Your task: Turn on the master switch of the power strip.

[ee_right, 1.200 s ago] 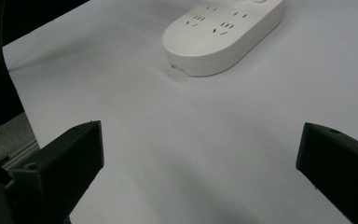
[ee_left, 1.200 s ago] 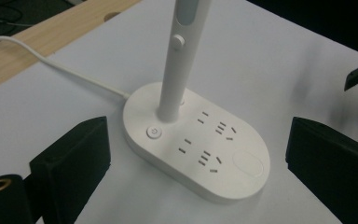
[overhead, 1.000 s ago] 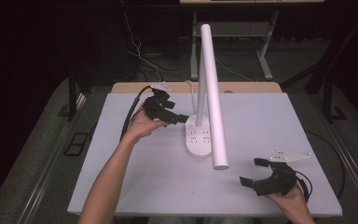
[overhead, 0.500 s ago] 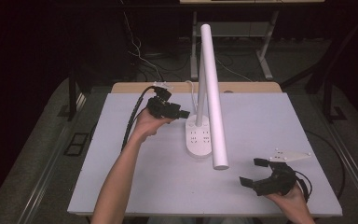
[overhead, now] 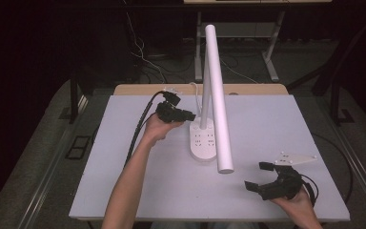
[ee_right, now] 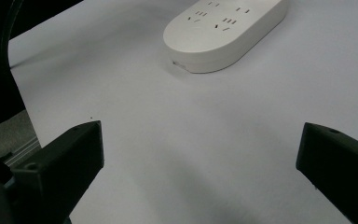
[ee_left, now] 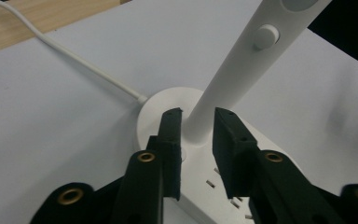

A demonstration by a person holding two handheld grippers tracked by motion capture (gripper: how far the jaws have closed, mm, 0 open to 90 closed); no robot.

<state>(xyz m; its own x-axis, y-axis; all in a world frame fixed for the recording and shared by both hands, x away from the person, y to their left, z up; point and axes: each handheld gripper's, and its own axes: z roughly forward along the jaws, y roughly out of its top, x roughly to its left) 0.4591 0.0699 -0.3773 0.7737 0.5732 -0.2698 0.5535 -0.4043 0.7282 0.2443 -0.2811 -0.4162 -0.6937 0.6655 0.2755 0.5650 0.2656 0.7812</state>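
Two black jaws of the left claw [ee_left: 196, 122] have just been closing since the earlier frame and now flank the slanted white stem [ee_left: 230, 74] of the white plastic desk lamp, whose oval socket-strip base [overhead: 204, 141] sits mid-surface; whether the pads press it I cannot tell. Meanwhile the right claw [overhead: 263, 175] rests apart near the front right edge of the pale grey surface [overhead: 124, 186], with bare room between it and the base.
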